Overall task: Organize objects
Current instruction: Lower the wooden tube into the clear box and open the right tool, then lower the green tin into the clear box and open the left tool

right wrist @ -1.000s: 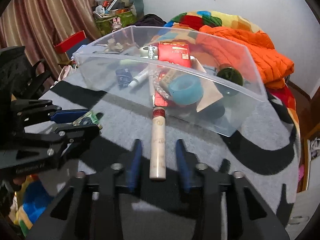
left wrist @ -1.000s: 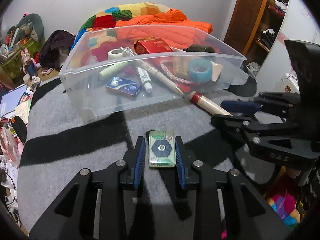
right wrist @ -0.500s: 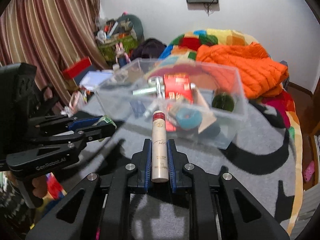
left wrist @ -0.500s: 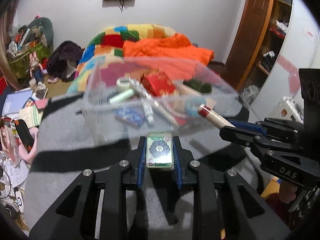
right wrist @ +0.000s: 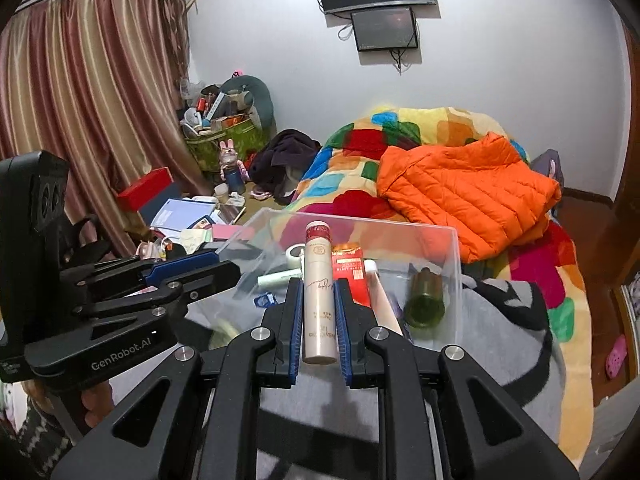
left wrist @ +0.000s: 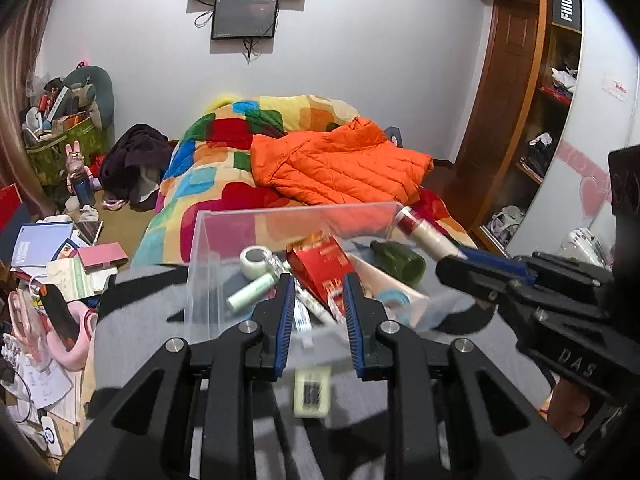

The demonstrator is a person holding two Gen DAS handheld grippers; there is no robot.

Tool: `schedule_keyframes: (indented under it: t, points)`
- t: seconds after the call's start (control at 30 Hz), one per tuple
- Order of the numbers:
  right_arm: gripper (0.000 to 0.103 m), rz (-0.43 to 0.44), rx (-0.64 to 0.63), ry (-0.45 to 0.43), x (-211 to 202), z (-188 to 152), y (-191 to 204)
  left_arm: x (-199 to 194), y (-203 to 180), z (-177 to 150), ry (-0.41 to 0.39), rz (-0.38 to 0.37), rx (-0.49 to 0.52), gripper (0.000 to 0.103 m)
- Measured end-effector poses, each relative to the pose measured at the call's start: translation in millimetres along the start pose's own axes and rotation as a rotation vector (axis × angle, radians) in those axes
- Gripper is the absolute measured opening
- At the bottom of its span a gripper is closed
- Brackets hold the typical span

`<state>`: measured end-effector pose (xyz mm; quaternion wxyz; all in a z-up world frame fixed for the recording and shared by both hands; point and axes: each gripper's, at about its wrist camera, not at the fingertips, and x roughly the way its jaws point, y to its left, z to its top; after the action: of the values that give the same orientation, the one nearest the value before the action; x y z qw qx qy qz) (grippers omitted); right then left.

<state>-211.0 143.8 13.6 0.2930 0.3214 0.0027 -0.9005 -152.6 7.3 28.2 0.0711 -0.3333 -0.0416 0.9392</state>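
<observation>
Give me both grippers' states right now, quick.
Left gripper: open, holding nothing; a small blurred box is below it.
Right gripper: closed on the cream bottle.

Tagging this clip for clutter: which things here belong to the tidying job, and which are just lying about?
Job: clear bin, cream bottle clamped in the right claw, blurred small box under the open left claw.
Lying about: orange jacket, patchwork quilt, toy rabbit, books on the floor, wall screen.
</observation>
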Motion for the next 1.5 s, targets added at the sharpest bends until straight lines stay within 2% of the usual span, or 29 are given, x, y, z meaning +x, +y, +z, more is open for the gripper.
schedule_keyframes:
  t: [0.3,0.4,0.53,0.57,0.67,0.7,0.9,1.07,1.1,1.17,1.33,1.47,1.5]
  points:
    - [0.014,-0.032,0.019,0.108,56,1,-17,43,15,3,0.078,-0.002,-0.041,0.024]
    - [0.014,-0.03,0.043,0.116,60,-2,-26,42,18,-4,0.09,-0.022,-0.058,0.024]
    - [0.014,-0.026,0.067,0.096,52,-1,-36,24,11,-17,0.082,-0.043,-0.03,0.025]
    - [0.014,-0.027,0.068,0.092,50,0,-36,19,7,-21,0.084,-0.051,-0.022,0.029]
    - [0.014,-0.036,0.058,0.088,47,2,-38,13,-3,-34,0.096,-0.07,0.006,0.051]
    - [0.014,-0.043,0.053,0.091,47,2,-39,15,-8,-39,0.106,-0.07,0.019,0.054]
    - [0.014,-0.065,0.059,0.12,61,3,-46,56,-26,-60,0.257,-0.082,0.054,0.054]
    - [0.014,-0.069,0.063,0.144,70,-1,-51,81,-31,-64,0.318,-0.053,0.066,0.054]
    - [0.014,-0.068,0.062,0.15,72,-1,-51,83,-31,-64,0.326,-0.056,0.065,0.048]
    - [0.014,-0.067,0.062,0.161,76,-2,-52,86,-33,-66,0.336,-0.066,0.068,0.04]
    - [0.016,-0.066,0.089,0.194,83,-4,-58,80,-37,-72,0.322,-0.073,0.095,0.04]
    - [0.031,-0.07,0.084,0.176,73,-5,-57,65,-36,-77,0.297,-0.09,0.083,0.04]
    - [0.032,-0.073,0.079,0.167,70,-4,-56,60,-36,-76,0.285,-0.093,0.081,0.04]
